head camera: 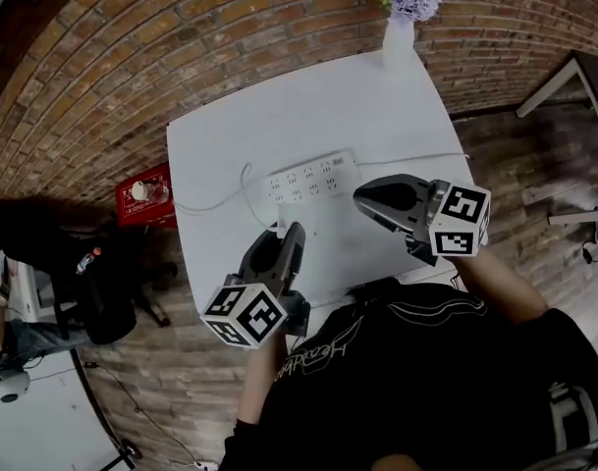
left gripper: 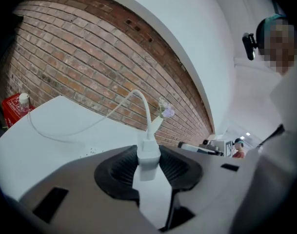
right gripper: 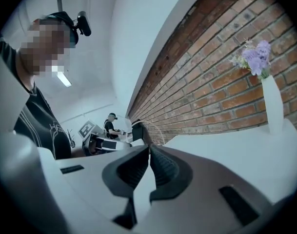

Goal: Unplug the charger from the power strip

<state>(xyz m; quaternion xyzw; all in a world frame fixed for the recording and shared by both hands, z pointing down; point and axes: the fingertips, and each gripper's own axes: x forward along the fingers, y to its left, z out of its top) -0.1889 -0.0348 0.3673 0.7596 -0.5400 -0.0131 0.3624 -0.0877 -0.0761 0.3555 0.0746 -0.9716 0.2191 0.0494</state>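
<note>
Left gripper view: clamped between the ribbed pads of the left gripper, the white charger, long axis roughly along the jaws, cable arching away from its far end. Head view: carried on the near side of the power strip, apart from its sockets, so probably already unplugged. Right gripper pinched together on nothing, just beside the power strip's right end. Likely next: lay the charger on the table near the power strip, using the left hand.

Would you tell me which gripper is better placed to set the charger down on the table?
Left: the left gripper clamps the charger, clear of the power strip; the right gripper is shut and empty.
</note>
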